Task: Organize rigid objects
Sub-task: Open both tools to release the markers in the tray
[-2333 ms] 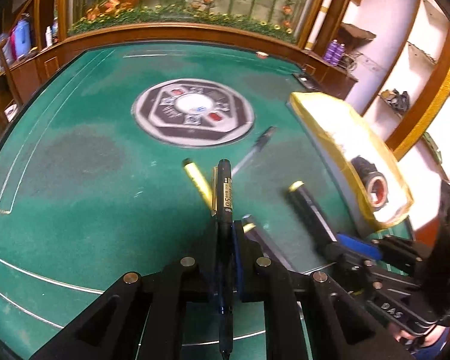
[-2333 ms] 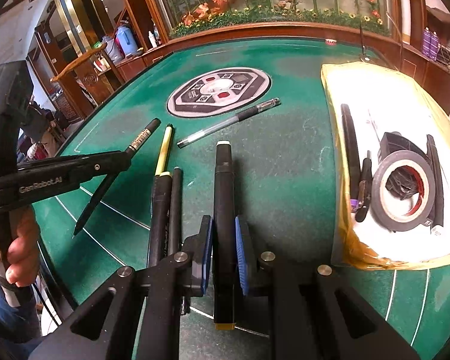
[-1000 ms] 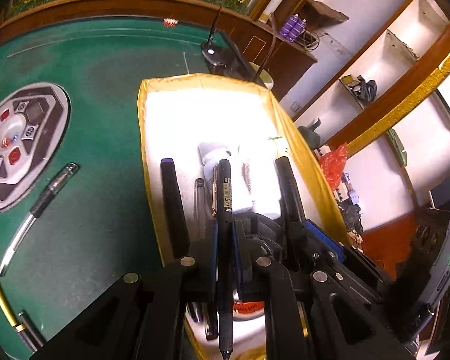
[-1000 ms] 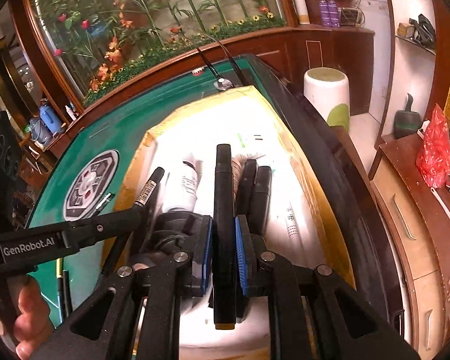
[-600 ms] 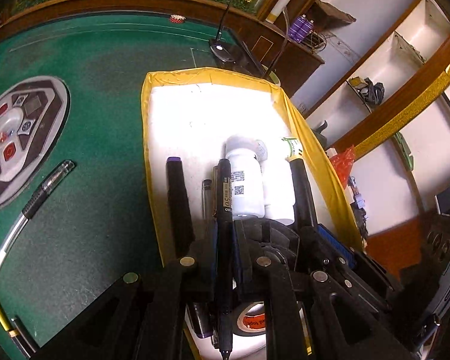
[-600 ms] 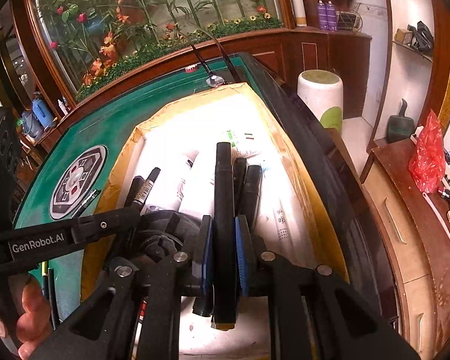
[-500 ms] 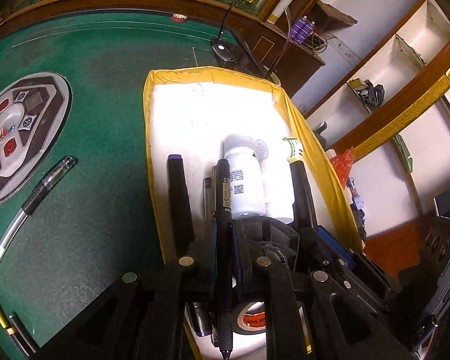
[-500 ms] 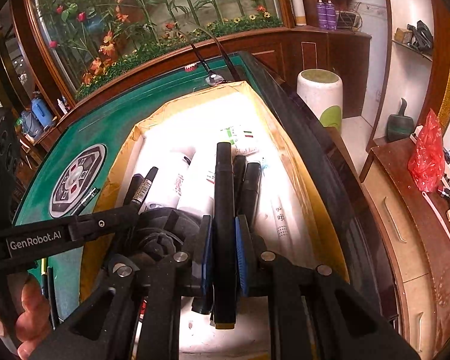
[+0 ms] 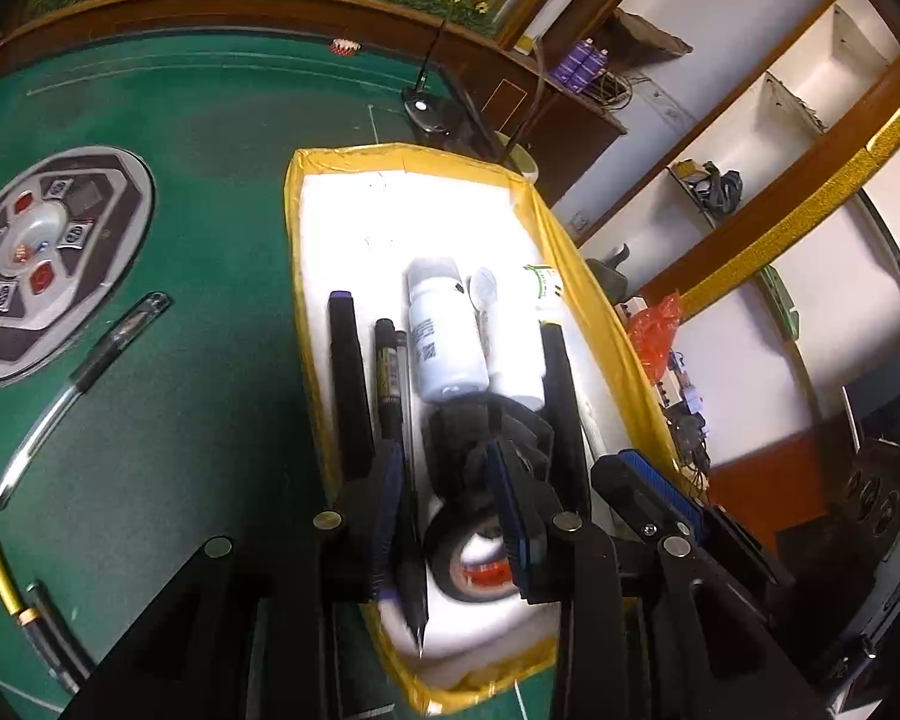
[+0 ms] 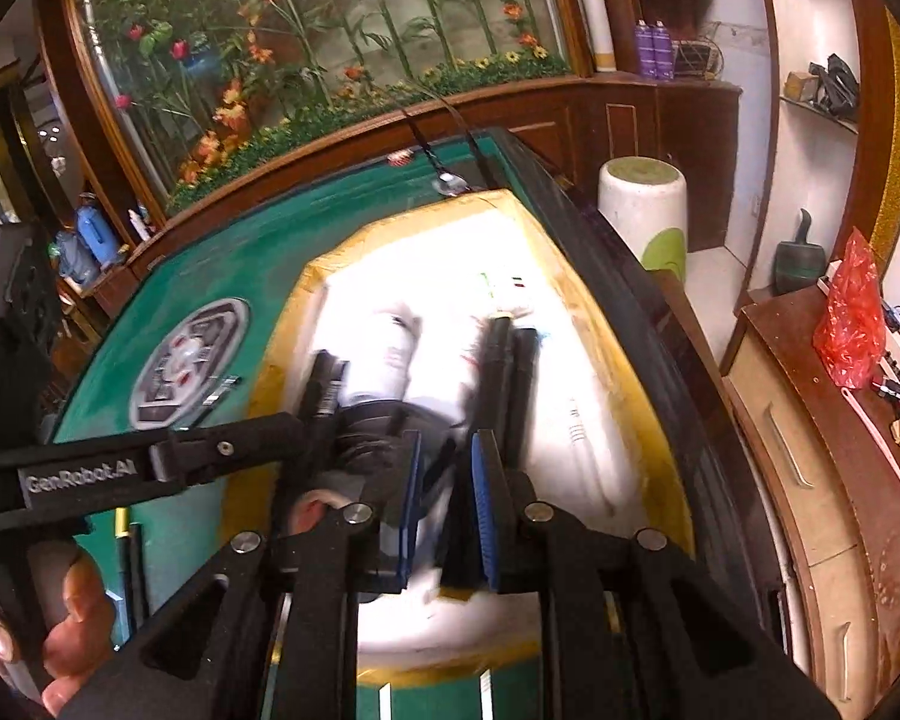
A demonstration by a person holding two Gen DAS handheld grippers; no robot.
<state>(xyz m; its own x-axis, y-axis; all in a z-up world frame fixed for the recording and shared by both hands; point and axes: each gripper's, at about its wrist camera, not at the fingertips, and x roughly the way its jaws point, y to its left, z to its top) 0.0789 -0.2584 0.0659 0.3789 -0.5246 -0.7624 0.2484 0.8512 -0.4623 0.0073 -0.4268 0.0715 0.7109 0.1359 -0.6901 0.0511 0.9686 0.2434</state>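
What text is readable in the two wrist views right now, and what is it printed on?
"GenRobot.AI": white lettering on the side of the left gripper, seen from the right wrist view.
White bottle label: print and a square code, too small to read.
Marker barrel label: blurred, unreadable.
Small white box with green marks: unreadable.
Round table panel button markings: too small to read.

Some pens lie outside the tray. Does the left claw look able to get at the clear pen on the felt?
Probably yes. The clear pen lies alone on bare felt left of the tray, with nothing over it, and the left claw is open above the tray.
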